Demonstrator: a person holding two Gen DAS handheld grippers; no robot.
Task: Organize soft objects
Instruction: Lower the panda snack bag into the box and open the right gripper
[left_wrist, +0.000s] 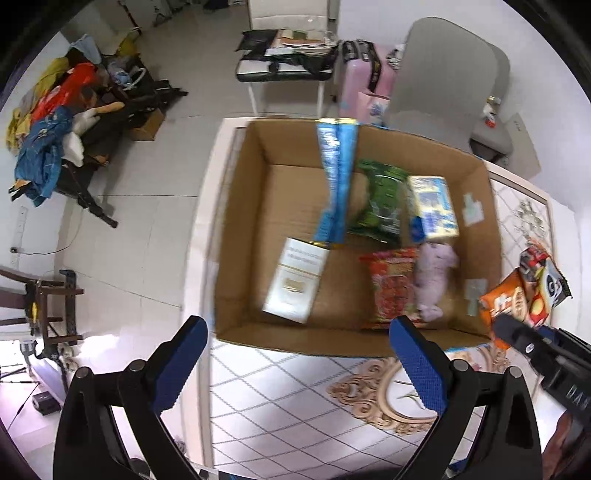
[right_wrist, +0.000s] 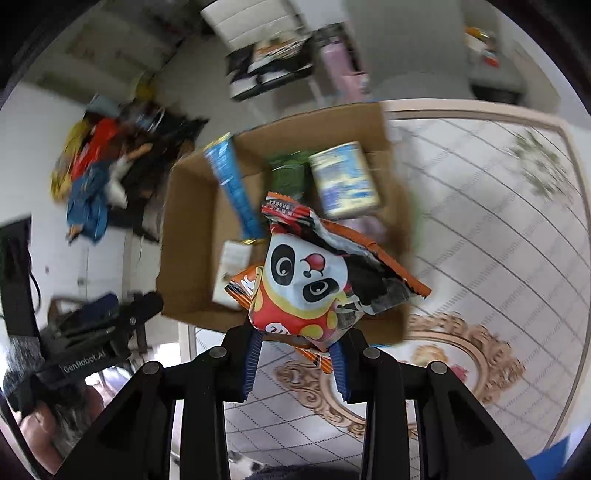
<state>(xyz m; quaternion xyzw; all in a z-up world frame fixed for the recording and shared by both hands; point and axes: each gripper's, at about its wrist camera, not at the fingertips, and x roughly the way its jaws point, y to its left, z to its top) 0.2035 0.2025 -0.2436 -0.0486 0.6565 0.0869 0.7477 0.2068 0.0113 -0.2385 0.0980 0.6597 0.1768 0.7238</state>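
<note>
snack bag (right_wrist: 314, 280) is hanging in the right gripper (right_wrist: 295, 365), its fingers (right_wrist: 251, 365) closing on the bag's lower crimped edge, so the panda-printed body is puffing up above them. in the left wrist view the same bag (left_wrist: 524, 291) is showing at the right, just outside the near right corner of the box (left_wrist: 236, 229), above the table (left_wrist: 295, 398).

the bag is looking light, crinkly and air-filled; its foil is probably slippery, and whatever is inside may crush, so a pinch on the flat seam seems safer than squeezing the middle. held by one edge, it is likely swinging and twisting as it travels.

the left gripper (left_wrist: 295, 354) is holding nothing, its fingers (left_wrist: 181, 362) standing wide apart over the table's near edge in front of the box.

inside the box, a white carton (left_wrist: 295, 280), a blue pack (left_wrist: 336, 184), a green bag (left_wrist: 380, 199), a yellow pack (left_wrist: 434, 206), a red bag (left_wrist: 393, 288) and a pink plush (left_wrist: 434, 277) are lying loosely, leaving bare floor at the left, where i judge the bag would be fitting best.
</note>
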